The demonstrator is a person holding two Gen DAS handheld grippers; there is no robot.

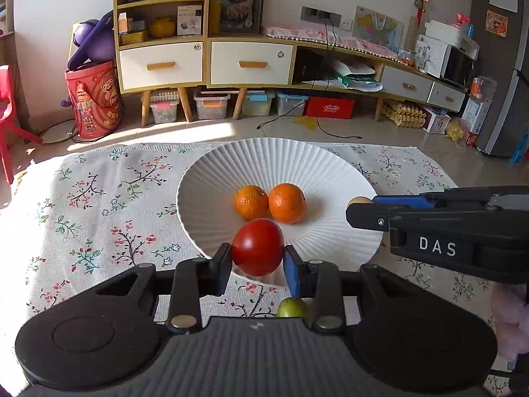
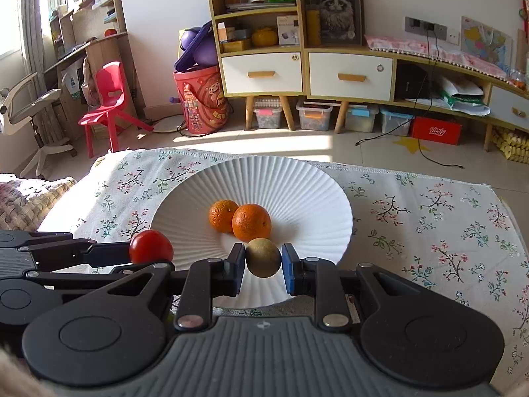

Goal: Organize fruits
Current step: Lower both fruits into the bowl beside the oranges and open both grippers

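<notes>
Clenched between the pads of the left tongs (image 1: 257, 259) is a red tomato (image 1: 258, 246), held over the near rim of the white ribbed plate (image 1: 215, 172), while a small green fruit (image 1: 291, 308) lies on the floral cloth (image 1: 99, 205) just beneath those tongs. To their right, the right tongs (image 2: 263, 263) grip a brownish-green round fruit (image 2: 263, 257), also above the plate's near edge. Just beyond both tongs, two oranges (image 2: 251, 222) sit touching each other in the middle of the plate, which rests on the cloth-covered bench.
</notes>
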